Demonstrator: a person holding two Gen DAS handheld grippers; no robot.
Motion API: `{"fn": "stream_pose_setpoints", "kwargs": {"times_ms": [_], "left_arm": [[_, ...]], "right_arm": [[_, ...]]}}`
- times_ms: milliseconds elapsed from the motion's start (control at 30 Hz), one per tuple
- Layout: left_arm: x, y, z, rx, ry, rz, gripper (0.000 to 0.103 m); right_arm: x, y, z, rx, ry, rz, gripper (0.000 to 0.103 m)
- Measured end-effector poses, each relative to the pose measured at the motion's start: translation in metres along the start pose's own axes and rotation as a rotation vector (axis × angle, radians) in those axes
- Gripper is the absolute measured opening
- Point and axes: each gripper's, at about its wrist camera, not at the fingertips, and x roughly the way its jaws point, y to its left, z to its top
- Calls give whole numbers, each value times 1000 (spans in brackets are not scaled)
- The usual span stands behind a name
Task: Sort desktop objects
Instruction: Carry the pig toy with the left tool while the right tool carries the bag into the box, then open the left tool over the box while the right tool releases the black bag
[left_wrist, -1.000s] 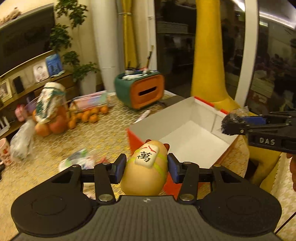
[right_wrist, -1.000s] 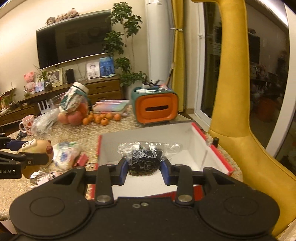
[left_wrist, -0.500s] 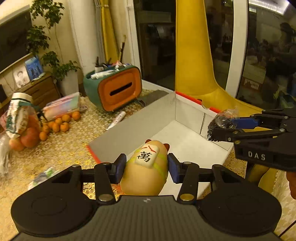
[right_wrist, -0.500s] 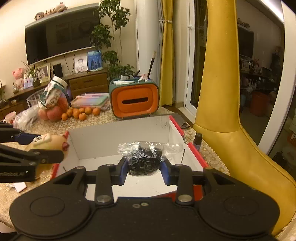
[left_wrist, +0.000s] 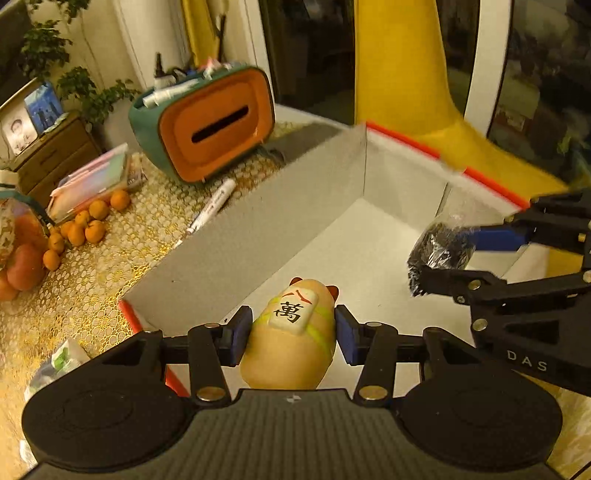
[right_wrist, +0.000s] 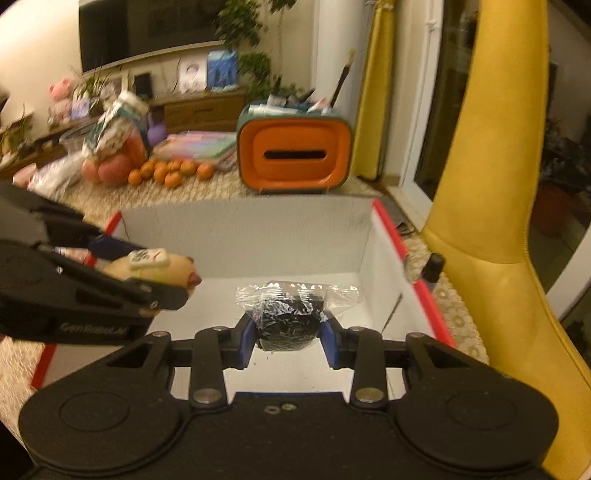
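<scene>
My left gripper (left_wrist: 291, 338) is shut on a tan pig figurine (left_wrist: 291, 343) with a white mahjong tile on its back, held over the near left part of an open white box with red edges (left_wrist: 258, 229). My right gripper (right_wrist: 288, 339) is shut on a black bundle wrapped in clear plastic (right_wrist: 290, 317), held above the box floor (right_wrist: 258, 236). In the left wrist view the right gripper (left_wrist: 443, 254) and its black bundle (left_wrist: 439, 251) hang over the box's right side. In the right wrist view the left gripper (right_wrist: 173, 280) and figurine (right_wrist: 155, 267) are at the left.
An orange and teal tissue holder (left_wrist: 207, 122) with pens stands behind the box. A white marker (left_wrist: 212, 205), small oranges (left_wrist: 85, 229), a stack of books (left_wrist: 92, 181) and bagged fruit (right_wrist: 114, 147) lie on the gold tablecloth. A yellow chair (right_wrist: 491, 221) is at the right.
Both grippers have moved forward and down over the box with their loads. The figurine has come from outside the box's left edge to above its floor.
</scene>
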Motion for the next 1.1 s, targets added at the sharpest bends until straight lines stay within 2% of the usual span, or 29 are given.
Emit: {"fn": "stream_pose_setpoints", "kwargs": {"times_ms": [100,367,633,867,1100], "left_arm": [[15,-3,4,41,38,9,47],[41,-6,4,72,125,-4,47],[58,-7,0,64,209,-38,48],[61,-6,1,68,241,-43,49],[55,-3,0,45,212,-49,50]], "right_arm": [[12,-2,0,-35,36,1,35],[32,-7,0,-59,126,12,35],[43,-11,-4,-60,180,7,35],[49,-10,-7,-64,207,4,35],[50,-8,-10,-57,207,3,39]]}}
